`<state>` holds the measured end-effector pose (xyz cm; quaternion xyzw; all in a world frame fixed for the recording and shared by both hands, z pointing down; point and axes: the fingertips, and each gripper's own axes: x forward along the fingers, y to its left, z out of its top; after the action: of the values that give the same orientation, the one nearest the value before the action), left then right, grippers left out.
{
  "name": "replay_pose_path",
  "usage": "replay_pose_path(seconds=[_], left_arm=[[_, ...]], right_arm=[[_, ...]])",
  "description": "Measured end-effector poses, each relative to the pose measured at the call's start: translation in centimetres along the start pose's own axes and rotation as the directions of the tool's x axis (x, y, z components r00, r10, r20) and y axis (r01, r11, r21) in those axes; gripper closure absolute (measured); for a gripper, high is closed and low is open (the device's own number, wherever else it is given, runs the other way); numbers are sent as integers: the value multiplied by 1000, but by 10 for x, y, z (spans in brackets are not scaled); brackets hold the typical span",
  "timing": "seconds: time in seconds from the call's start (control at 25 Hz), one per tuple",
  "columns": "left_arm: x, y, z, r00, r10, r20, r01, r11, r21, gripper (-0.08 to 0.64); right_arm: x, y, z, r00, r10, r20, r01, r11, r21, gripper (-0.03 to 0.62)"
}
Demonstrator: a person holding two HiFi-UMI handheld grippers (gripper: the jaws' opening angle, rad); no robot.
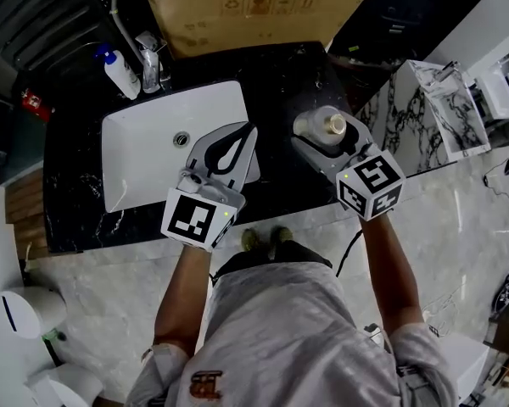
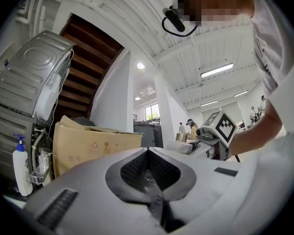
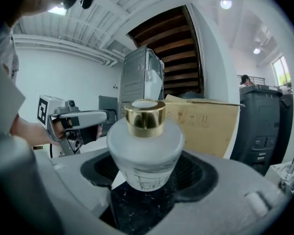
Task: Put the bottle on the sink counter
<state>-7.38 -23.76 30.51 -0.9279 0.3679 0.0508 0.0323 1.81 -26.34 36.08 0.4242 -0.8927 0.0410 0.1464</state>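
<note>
R claw (image 3: 147, 187) grips bottle (image 3: 146, 148) upright by its body, over table (image 1: 280, 83) for set-down (L claw (image 2: 148, 153) clenched, empty).

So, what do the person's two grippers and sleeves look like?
Both the left gripper and right gripper have pale grey jaws with black ribbed pads, and each carries a white cube with black square markers. The short sleeves are light grey.

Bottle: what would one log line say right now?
bottle: upright, held by right gripper | over black counter | left gripper: shut, empty
</note>
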Motion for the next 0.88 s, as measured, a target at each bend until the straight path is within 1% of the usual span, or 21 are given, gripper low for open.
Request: replay_pose_path(seconds=[0.2,0.32,0.52,0.88], left_arm=[[12,16,-17,1000,20,-20,-21,1000,-17,560],[21,25,-30,999,31,-30,-31,999,-22,560],[31,38,-52,997,56,-54,-57,998,-32,560],[42,48,-66,994,79,-76,-83,996,-40,560]], right_arm=[[30,-16,-28,996,2,-88,-3,1000,-1,264],[46,-27,-47,989,5,-145,-6,1000,-5,264],[67,-43,-72,977,14,-211,-13,1000,5,264],[96,-52,-106,950,41,-310,-48,999,-15,264]])
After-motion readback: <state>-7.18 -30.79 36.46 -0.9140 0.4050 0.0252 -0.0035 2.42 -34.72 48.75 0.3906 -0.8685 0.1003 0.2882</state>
